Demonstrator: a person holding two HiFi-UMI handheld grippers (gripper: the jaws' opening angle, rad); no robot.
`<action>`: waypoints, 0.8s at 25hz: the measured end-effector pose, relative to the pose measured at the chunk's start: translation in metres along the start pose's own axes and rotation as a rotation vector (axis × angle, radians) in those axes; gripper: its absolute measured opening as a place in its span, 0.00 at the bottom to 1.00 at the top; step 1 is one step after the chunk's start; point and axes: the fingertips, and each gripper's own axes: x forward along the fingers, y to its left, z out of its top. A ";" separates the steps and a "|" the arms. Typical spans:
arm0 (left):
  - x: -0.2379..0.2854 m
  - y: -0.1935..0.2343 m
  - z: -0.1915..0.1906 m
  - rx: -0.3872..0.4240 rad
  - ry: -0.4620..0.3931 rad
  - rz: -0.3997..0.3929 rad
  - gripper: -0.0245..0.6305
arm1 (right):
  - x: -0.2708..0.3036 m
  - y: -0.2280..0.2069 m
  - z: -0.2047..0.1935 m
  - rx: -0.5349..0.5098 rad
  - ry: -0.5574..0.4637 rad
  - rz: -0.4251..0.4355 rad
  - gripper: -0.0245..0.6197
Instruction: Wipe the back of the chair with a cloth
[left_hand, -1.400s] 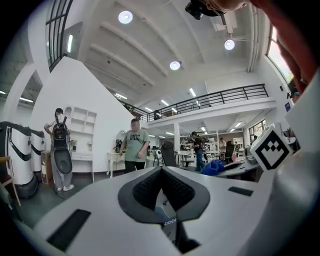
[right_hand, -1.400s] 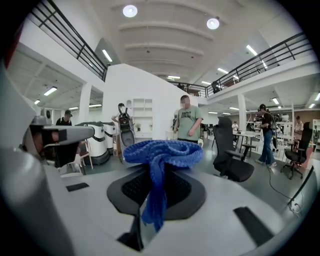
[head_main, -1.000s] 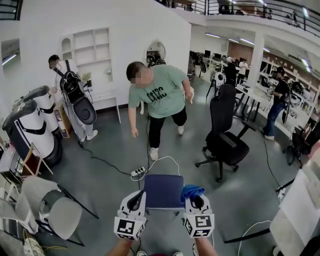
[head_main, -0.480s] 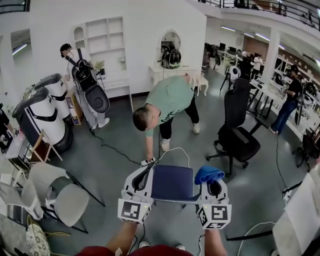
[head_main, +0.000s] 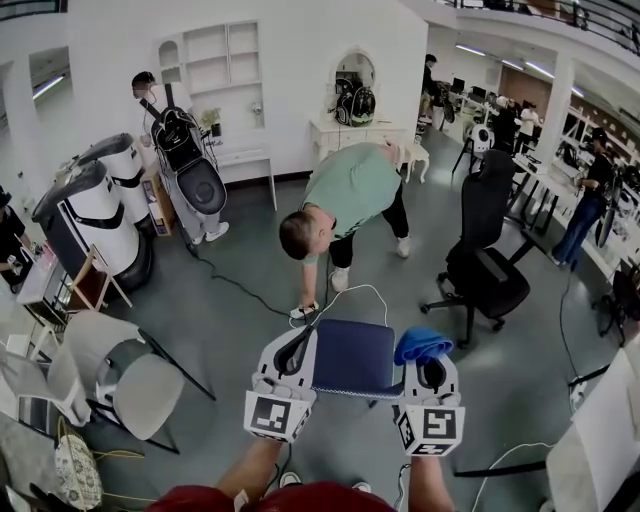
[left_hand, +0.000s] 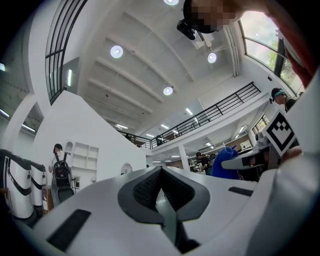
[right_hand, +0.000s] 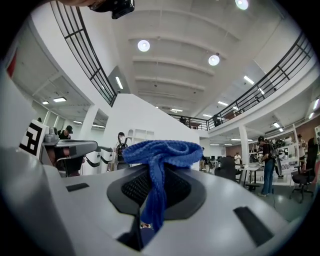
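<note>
Your left gripper (head_main: 297, 350) sits at the left edge of the navy chair (head_main: 352, 358). Its jaws are pressed together with nothing between them. Your right gripper (head_main: 430, 372) sits at the chair's right edge, clamped on the blue cloth (head_main: 420, 345). The cloth bunches above the jaws, and a strand hangs down between them. The cloth lies just beside the chair's right edge; you cannot tell from here whether it touches the padding.

Beyond the chair's far edge, a person in a green shirt (head_main: 350, 190) bends low, with one hand down at a power strip (head_main: 303, 312) on the floor. A white cable (head_main: 360, 292) loops close to that same edge, so the far side is crowded.

To your right, bare grey floor (head_main: 520, 380) lies between the navy chair and a black office chair (head_main: 490, 262), which stands well apart. To your left, two pale shell chairs (head_main: 135, 395) stand near, with a strip of floor between them and your left gripper.

Count: two grippers, one cloth, one navy chair, one black office chair, two pale chairs. Two white machines (head_main: 95, 225) stand by the left wall, near a person wearing a backpack (head_main: 185, 150).
</note>
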 end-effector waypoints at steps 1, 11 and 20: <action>0.000 0.000 0.001 0.002 -0.007 0.001 0.06 | 0.000 0.000 0.000 -0.001 0.002 -0.002 0.14; -0.002 -0.005 -0.005 -0.015 0.047 -0.005 0.06 | -0.001 -0.009 -0.003 0.004 0.000 -0.026 0.14; -0.008 -0.006 -0.010 -0.027 0.036 -0.002 0.06 | -0.006 -0.005 -0.014 0.039 0.023 -0.024 0.14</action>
